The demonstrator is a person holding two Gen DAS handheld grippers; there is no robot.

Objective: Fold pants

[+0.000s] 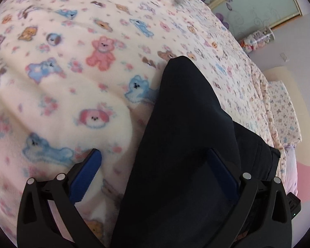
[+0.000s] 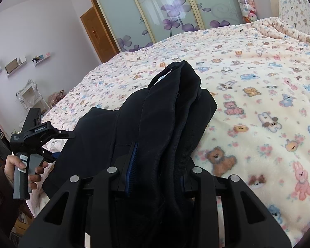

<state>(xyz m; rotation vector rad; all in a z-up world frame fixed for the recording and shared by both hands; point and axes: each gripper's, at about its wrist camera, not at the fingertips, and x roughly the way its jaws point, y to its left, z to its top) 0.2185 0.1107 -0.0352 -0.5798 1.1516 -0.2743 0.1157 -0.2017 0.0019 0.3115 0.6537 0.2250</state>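
Soft black pants (image 2: 165,111) bunched on a fuzzy teddy-print blanket (image 2: 258,107); right gripper (image 2: 155,165) pinches the thick fabric, left gripper (image 1: 155,165) spread wide over them.

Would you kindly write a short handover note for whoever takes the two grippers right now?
Left gripper: open, holding nothing. Its right finger lies over the black pants; its left finger is over the blanket.
Right gripper: appears shut on a bunched fold of the pants; the blue pad on one finger presses the cloth.
Pants: a dark, heaped bundle on the bed blanket, with a rolled hem pointing toward the closet doors.
Done: the pants seem gathered or partly doubled over.
Left: lay them flat, square the edges, finish the folds, then let go.
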